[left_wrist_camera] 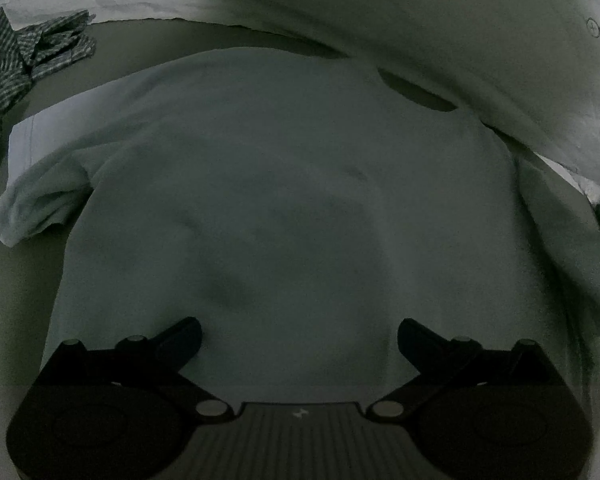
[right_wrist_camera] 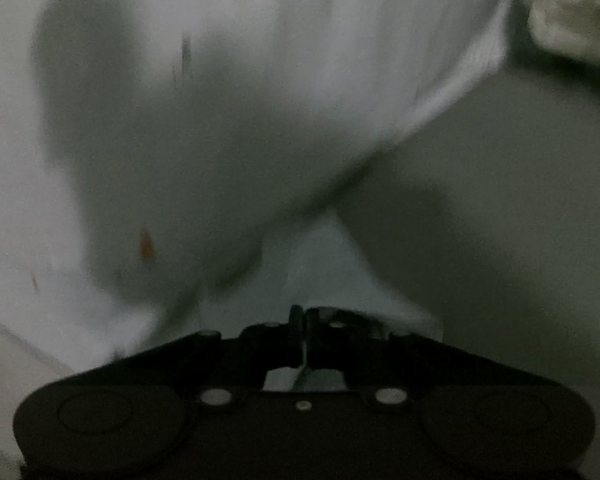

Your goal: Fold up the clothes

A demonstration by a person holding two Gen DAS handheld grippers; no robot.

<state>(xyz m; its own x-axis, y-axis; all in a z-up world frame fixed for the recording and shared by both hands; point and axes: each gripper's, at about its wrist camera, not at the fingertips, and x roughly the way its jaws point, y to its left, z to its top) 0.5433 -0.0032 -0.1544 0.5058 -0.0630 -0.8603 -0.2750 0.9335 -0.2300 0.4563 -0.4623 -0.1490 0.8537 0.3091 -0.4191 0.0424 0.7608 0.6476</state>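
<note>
A pale T-shirt (left_wrist_camera: 280, 180) lies spread flat on the surface, its left sleeve bunched at the left. My left gripper (left_wrist_camera: 299, 328) hovers over the shirt's lower part, open wide with nothing between its fingers. A second white garment (left_wrist_camera: 480, 40) with an orange mark hangs lifted across the top right, over the T-shirt's far edge. In the right wrist view that white garment (right_wrist_camera: 240, 100) fills the blurred picture. My right gripper (right_wrist_camera: 304, 316) is shut on a fold of it, and cloth shows pinched between the fingers.
A crumpled checked shirt (left_wrist_camera: 28, 60) lies at the far left. The bare grey surface (left_wrist_camera: 16, 280) shows left of the T-shirt and also in the right wrist view (right_wrist_camera: 500, 200). Another crumpled cloth (right_wrist_camera: 572, 20) sits at the top right.
</note>
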